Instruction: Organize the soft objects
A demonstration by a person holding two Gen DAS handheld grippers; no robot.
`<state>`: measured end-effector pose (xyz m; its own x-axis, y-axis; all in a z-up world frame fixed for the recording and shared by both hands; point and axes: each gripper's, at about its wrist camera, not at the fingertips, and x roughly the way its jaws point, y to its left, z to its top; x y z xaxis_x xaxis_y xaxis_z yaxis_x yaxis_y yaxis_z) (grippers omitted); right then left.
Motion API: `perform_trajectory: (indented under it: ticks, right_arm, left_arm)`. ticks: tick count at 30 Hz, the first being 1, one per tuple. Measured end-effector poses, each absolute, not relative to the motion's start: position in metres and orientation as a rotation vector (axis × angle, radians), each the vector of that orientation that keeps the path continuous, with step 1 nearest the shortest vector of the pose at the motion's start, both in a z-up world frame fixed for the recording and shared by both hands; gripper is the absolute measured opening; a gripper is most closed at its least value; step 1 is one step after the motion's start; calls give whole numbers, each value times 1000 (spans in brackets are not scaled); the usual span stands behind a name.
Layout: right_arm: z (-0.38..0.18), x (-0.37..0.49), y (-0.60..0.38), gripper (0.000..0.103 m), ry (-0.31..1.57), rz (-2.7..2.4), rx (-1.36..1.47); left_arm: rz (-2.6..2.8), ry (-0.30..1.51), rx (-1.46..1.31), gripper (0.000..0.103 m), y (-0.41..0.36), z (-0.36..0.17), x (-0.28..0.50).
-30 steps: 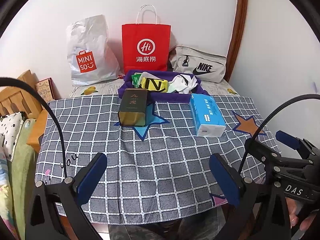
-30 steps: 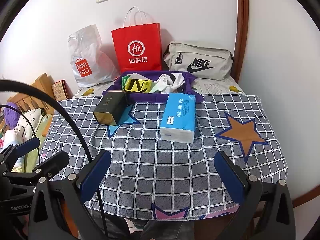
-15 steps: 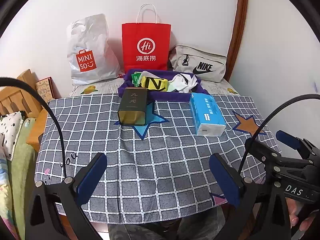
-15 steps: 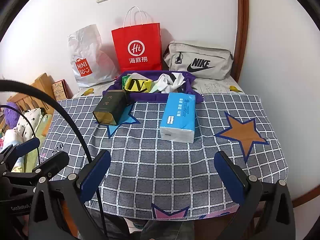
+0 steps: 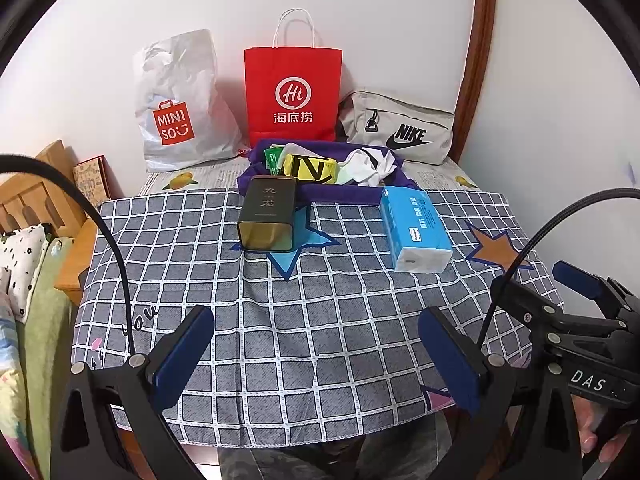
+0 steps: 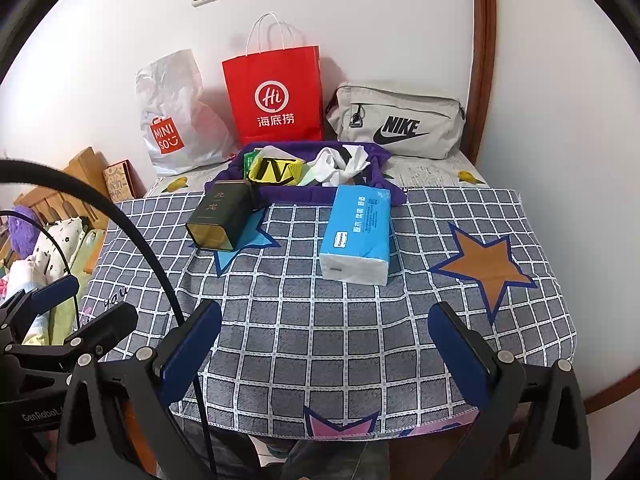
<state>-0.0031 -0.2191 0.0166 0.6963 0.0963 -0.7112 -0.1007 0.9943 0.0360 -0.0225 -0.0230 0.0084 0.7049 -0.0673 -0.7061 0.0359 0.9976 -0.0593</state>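
A grey checked cloth (image 5: 304, 320) with star patterns covers the tabletop and fills most of both views. At its far edge, toward 12 o'clock, three bags stand against the white wall: a red paper bag (image 5: 293, 96) in the middle, a white plastic bag (image 5: 180, 104) at its 9 o'clock side, and a beige pouch (image 5: 400, 130) lying at its 3 o'clock side.

Just in front of the red paper bag sits a purple fabric tray (image 5: 360, 194) holding the soft things: a yellow and black item (image 5: 310, 168), crumpled white cloth (image 5: 366, 166) at its 3 o'clock side, and a small green packet (image 5: 274, 158) at its 9 o'clock side.

On the cloth, a blue tissue pack (image 5: 414, 226) lies lengthwise, its far end touching the tray's front edge. At the tissue pack's 9 o'clock side, well apart from it, a dark tin (image 5: 268, 212) lies on its side over a blue star, its far end against the tray.

The left gripper (image 5: 316, 356) hangs over the near edge of the cloth at 6 o'clock, jaws spread wide with nothing between them. The right gripper (image 6: 324, 348) is held the same way beside it, jaws wide apart and empty. Both are well apart from the tray and the tissue pack.
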Motion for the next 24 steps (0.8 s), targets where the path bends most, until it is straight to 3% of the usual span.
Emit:
perform_trajectory:
  ticks: [24]
  right_arm:
    - [17, -1, -219, 102, 789, 112, -3]
  left_arm:
    - [-52, 776, -34, 103, -22, 9, -20]
